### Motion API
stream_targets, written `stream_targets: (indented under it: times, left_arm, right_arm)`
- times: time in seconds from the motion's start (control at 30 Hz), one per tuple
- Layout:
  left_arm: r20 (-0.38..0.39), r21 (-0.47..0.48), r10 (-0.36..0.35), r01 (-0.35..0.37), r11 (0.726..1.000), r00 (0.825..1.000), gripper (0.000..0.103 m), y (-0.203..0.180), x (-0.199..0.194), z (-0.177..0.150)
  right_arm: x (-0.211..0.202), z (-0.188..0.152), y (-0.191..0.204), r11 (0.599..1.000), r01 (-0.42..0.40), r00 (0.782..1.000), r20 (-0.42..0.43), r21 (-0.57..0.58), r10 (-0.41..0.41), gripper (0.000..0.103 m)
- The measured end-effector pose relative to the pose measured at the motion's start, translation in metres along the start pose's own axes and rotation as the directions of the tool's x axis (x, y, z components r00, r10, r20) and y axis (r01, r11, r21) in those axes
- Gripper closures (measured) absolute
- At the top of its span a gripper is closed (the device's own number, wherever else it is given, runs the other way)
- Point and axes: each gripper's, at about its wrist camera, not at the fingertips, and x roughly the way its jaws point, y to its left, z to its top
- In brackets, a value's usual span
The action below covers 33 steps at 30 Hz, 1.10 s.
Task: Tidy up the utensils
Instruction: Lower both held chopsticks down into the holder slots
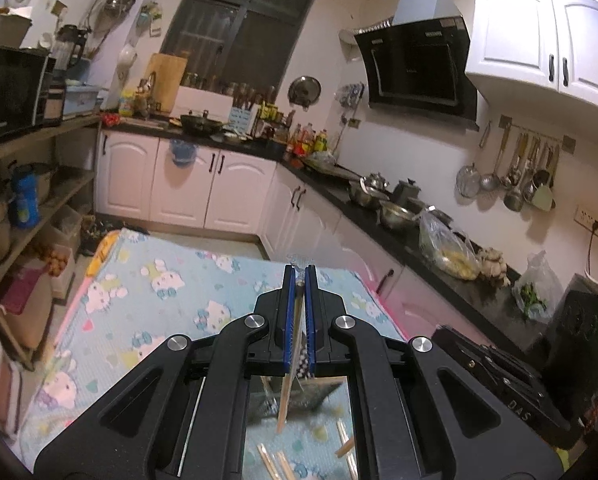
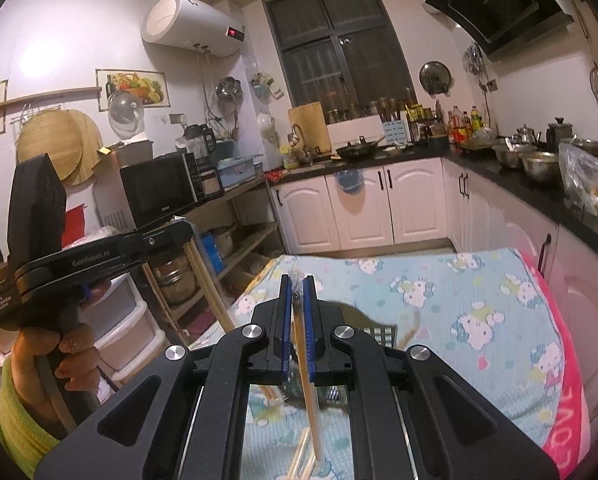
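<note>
Right wrist view shows the right gripper point(image 2: 298, 280) clamping a plastic-sleeved pale wooden chopstick point(image 2: 305, 368) lengthwise, tail drooping toward loose chopsticks point(image 2: 299, 456) below; the left gripper point(image 1: 299, 276) likewise pinches its own sleeved chopstick point(image 1: 289, 388).

Both views look forward along their own fingers, raised above a table spread with a cartoon-print cloth point(image 1: 147, 280) and tilted slightly down, close to it. The left wrist view faces the far window point(image 1: 243, 24) and takes in the counter point(image 1: 431, 256) running along the right wall. The right wrist view faces the same window point(image 2: 339, 44) but takes in more of the left side, including the hand holding the left gripper point(image 2: 187, 232). Both share the cloth point(image 2: 479, 304), window and corner cabinets.
</note>
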Motion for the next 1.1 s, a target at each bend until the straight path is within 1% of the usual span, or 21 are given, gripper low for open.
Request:
stream_targets:
  times: [0.2,0.4,0.53,0.77,0.93,1.1]
  left_arm:
    - [0.044,0.0,0.037,-0.037,0.999,0.998,0.102,0.007,0.003,0.018]
    - [0.068,-0.003,0.079,-0.079,0.997,0.995,0.102,0.016,0.012,0.026]
    - [0.06,-0.024,0.094,-0.093,0.995,0.994,0.102,0.025,0.023,0.027]
    - [0.051,-0.063,0.086,-0.083,0.995,0.995,0.102,0.04,0.038,0.018]
    - [0.046,-0.073,0.08,-0.077,0.994,0.996,0.102,0.045,0.047,0.01]
    - [0.059,-0.079,0.066,-0.061,0.995,0.996,0.102,0.046,0.053,0.004]
  right_arm:
    - [0.006,0.02,0.0,1.0,-0.01,1.0,0.028,0.006,0.01,0.097]
    - [0.014,0.037,0.004,1.0,-0.013,0.999,0.051,-0.004,0.013,0.097]
    - [0.023,0.044,0.005,1.0,-0.024,0.998,0.059,0.003,0.024,0.097]
    - [0.047,0.053,0.004,0.999,-0.03,0.998,0.059,0.018,0.029,0.097]
    - [0.063,0.055,0.0,1.0,-0.009,0.998,0.07,0.02,0.007,0.097]
    - [0.078,0.051,-0.006,1.0,0.023,0.996,0.086,0.014,-0.024,0.097]
